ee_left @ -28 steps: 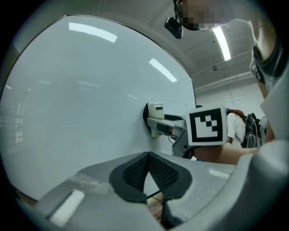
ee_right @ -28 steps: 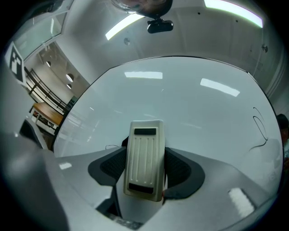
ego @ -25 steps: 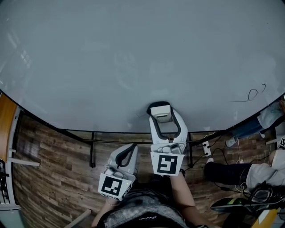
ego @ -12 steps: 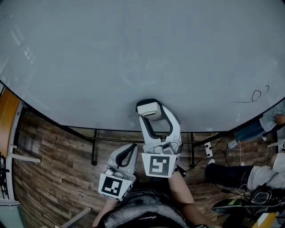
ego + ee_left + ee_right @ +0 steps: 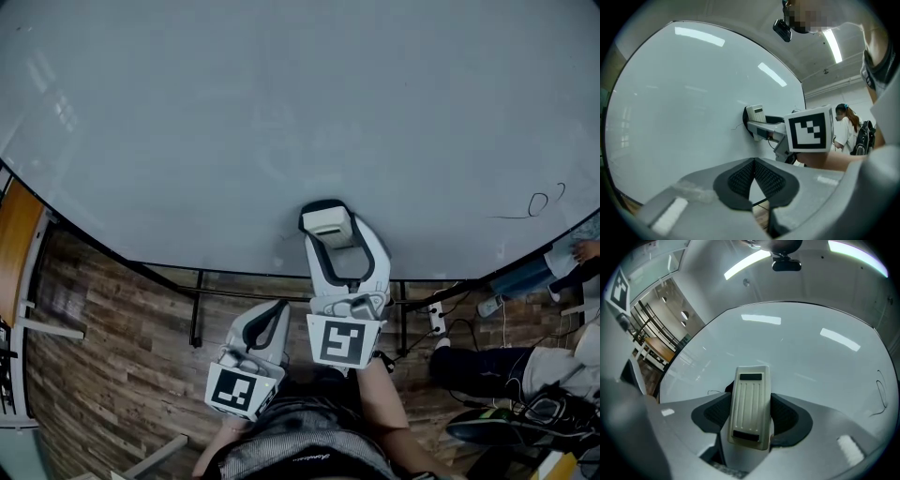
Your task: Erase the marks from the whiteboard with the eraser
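The whiteboard [image 5: 281, 112] fills most of the head view. A cream eraser [image 5: 328, 223] lies flat against its lower edge, with my right gripper [image 5: 330, 227] shut on it. In the right gripper view the eraser [image 5: 749, 404] sits between the black pads. A thin loop and line mark [image 5: 534, 202] stays at the board's right side, also visible as the mark [image 5: 880, 392]. A faint small squiggle [image 5: 738, 126] lies just left of the eraser [image 5: 755, 114]. My left gripper [image 5: 269, 322] hangs below the board, shut and holding nothing, its pads [image 5: 740, 176] pressed together.
Below the board are its black stand frame [image 5: 197, 319], a wooden floor [image 5: 112, 375] and a power strip [image 5: 436, 314] with cables. A person's legs [image 5: 497, 361] reach in at the right. Another person in white [image 5: 843, 131] stands behind.
My right gripper swept the eraser left along the board's lower edge, then came back a little to the right. The left gripper stayed where it was.
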